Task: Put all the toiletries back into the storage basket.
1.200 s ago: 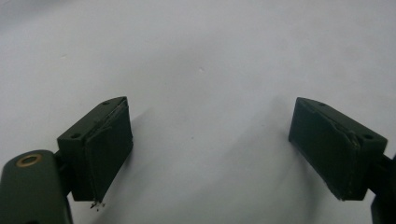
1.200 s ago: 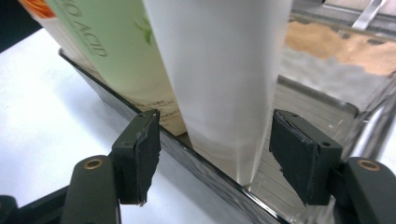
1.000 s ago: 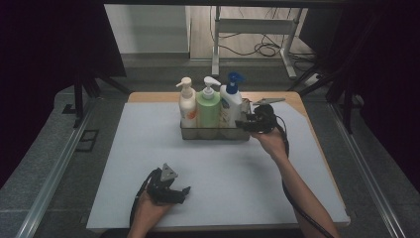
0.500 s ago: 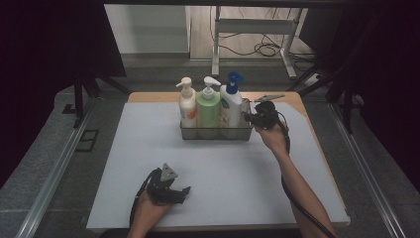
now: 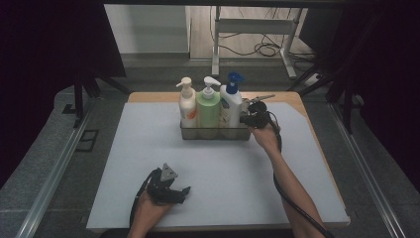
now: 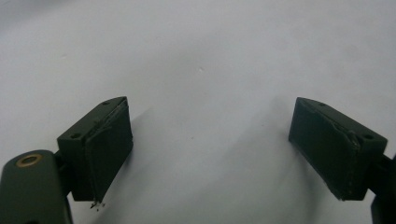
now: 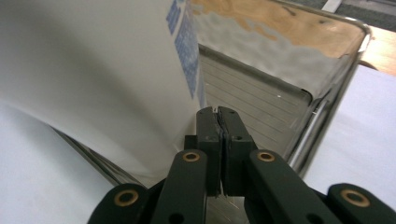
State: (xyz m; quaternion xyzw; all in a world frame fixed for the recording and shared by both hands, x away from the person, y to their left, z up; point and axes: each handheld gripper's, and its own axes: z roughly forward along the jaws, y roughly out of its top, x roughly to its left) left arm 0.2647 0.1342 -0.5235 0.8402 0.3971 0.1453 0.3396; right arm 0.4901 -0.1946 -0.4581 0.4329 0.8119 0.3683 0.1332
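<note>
The white bottle [image 7: 93, 60] carries blue print too blurred to read. The right gripper [image 7: 218, 122], jaws pressed together and empty, has edged nearer the metal rack [image 5: 215, 133]. The left gripper [image 6: 210, 144] stays wide open, empty

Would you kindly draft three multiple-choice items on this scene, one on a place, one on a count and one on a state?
1. Where is the right gripper?
A. At the right end of the caddy
B. Near the table's front edge
C. Above the green bottle

2. How many pump bottles stand in the caddy?
A. Two
B. Three
C. Four

3. How do the left gripper's jaws stand?
A. Clamped on a bottle
C. Pressed together
B. Wide apart over the bare mat

Key: 1 A, the high view shows it beside the blue-capped white bottle; 2 B, the cream bottle, green bottle and white one; 3 B, the left gripper view shows a wide gap with nothing between.
</note>
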